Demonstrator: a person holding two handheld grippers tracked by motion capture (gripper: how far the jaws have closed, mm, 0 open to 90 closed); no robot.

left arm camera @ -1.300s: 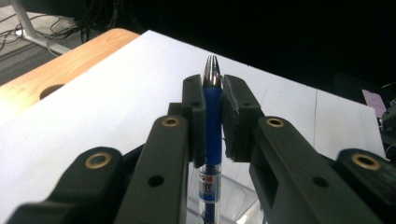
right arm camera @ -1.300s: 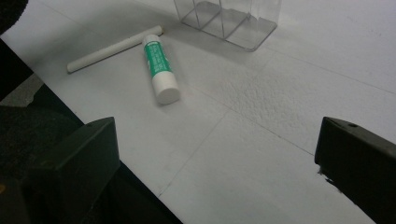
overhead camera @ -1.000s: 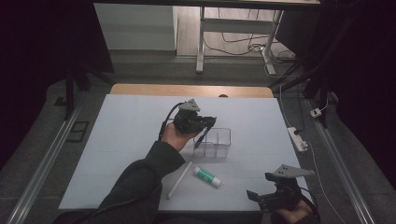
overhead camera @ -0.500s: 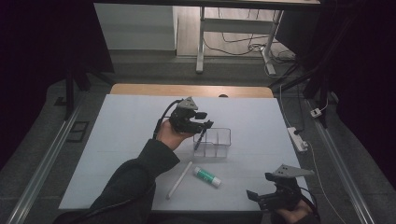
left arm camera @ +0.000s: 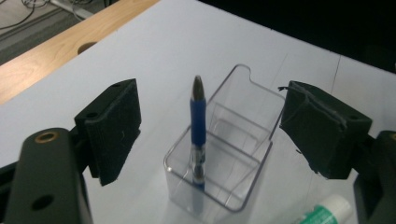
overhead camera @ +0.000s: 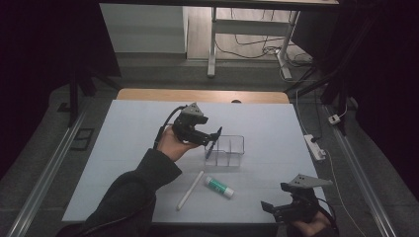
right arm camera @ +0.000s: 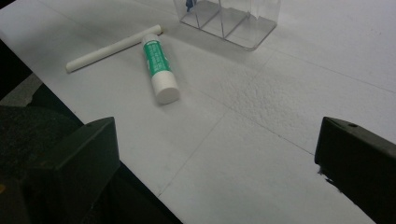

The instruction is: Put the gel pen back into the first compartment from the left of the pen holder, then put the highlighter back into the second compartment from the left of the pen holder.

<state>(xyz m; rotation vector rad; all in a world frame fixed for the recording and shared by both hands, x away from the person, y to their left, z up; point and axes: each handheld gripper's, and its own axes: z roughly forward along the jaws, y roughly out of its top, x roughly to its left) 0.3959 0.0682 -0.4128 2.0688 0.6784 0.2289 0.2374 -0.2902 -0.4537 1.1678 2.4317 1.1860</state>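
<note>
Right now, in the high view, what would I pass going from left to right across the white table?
White stick → left gripper held above the table → green-labelled glue stick → clear organizer → right gripper at the near edge.

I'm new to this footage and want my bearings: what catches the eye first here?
A blue pen stands upright in the near compartment of a clear organizer at the middle of the white table, with the left gripper hovering just over it, jaws apart and just opened, pads clear of the pen. Nearer the person lie a green-and-white glue stick and a white stick, while the right gripper waits open at the near right edge.
</note>
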